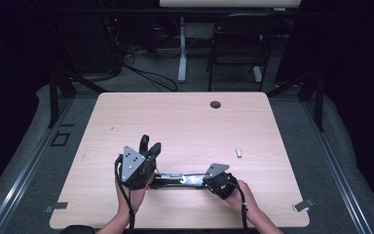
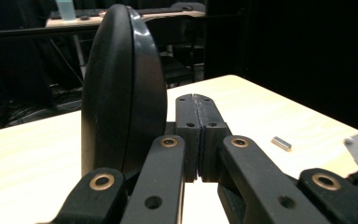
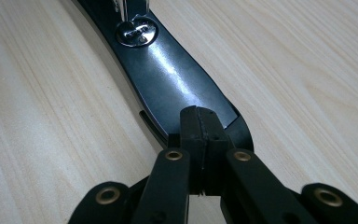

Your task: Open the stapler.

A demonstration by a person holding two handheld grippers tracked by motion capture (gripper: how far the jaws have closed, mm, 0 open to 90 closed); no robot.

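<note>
Between both closed jaw pairs nothing is pinched. Right gripper point(image 3: 200, 116) rests on glossy black hinged metal tool point(image 3: 168, 74), lying at table's point(image 1: 185, 117) near edge; left gripper point(image 1: 150, 146) alongside. Likely stiff, heavyish, slippery; grip handle ends.

no legible text, no labels, no brands, no numbers

Wooden table point(image 1: 185, 122) — black tool point(image 1: 182, 180), metal piece point(image 1: 239, 152).

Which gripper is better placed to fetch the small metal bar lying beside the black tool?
Right, probably. The right gripper sits nearer the metal bar; the left gripper is at the black tool's far end. Both jaws are shut.
</note>
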